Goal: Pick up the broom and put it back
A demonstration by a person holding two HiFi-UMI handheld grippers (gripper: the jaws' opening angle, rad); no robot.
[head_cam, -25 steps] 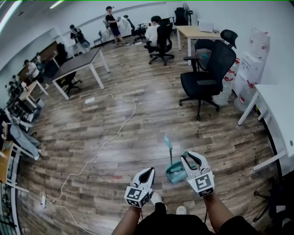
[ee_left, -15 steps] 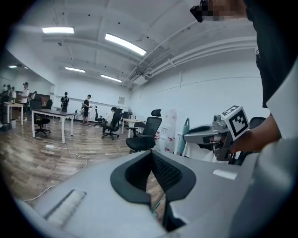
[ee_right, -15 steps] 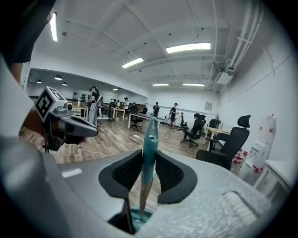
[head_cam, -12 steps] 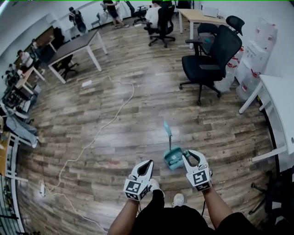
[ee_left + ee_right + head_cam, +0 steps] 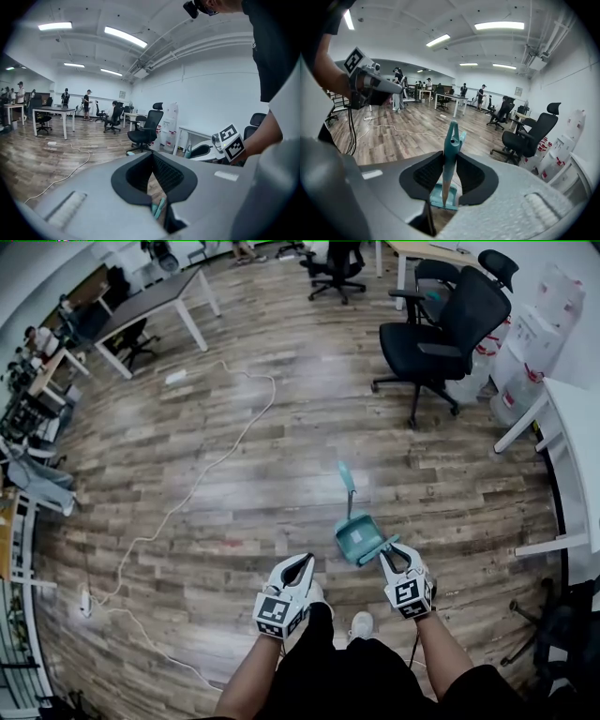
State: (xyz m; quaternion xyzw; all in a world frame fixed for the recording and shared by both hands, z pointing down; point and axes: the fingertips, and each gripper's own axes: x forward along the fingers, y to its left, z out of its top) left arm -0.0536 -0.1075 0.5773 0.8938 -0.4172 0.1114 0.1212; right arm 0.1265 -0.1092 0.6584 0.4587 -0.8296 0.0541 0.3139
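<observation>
Head view first: two grippers low over the wood floor. Left gripper [image 5: 302, 563] with jaws together, holding nothing. Right gripper [image 5: 387, 555] at the one teal dustpan [image 5: 356, 538], jaws clamped on the single broom [image 5: 384, 547] by its handle. One white cable [image 5: 225, 451] across the planks.

Left gripper view next: jaws meeting at the tips, teal sliver [image 5: 158, 208] showing below (broom or dustpan, hard to say).

Right gripper view last: broom [image 5: 450, 140] handle upright between both pads, dustpan down on the floor beneath.

A white cable [image 5: 208, 479] and teal dustpan [image 5: 356, 540] sit on wooden floor [image 5: 281, 352].
</observation>
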